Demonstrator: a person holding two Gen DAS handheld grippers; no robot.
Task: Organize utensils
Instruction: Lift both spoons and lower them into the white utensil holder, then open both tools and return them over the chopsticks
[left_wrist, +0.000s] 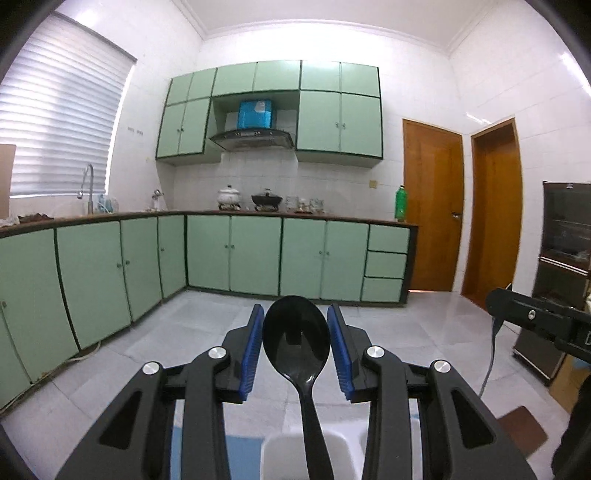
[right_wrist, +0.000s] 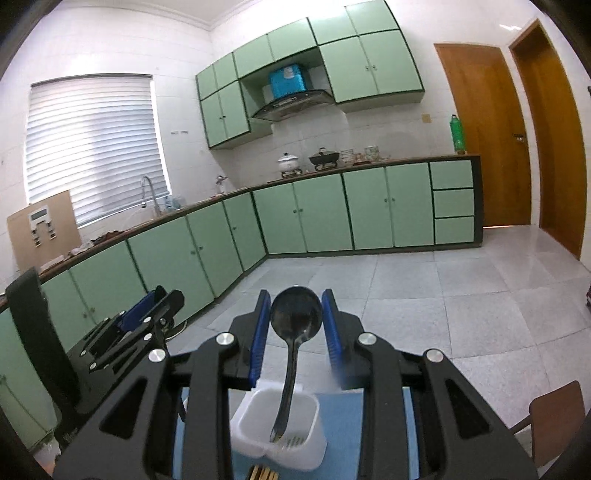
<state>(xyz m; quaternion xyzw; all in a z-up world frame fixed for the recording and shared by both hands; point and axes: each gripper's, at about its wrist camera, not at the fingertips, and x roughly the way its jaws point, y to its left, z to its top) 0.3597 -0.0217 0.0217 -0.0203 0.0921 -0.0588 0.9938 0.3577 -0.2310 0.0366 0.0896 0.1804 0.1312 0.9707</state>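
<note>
Over the white holder (right_wrist: 279, 424) on the blue mat (right_wrist: 341, 417), each claw's jaws stand apart, touching nothing: the spoon (left_wrist: 296, 339) rises between the left claw's (left_wrist: 295, 314) pads, the ladle (right_wrist: 295, 314) between the right claw's (right_wrist: 295, 299).

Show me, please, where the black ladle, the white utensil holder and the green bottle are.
black ladle (right_wrist: 295, 310), right wrist view, on its bowl.
white utensil holder (right_wrist: 251, 432), right wrist view, on its front wall.
green bottle (left_wrist: 400, 203), left wrist view, on its body.
</note>
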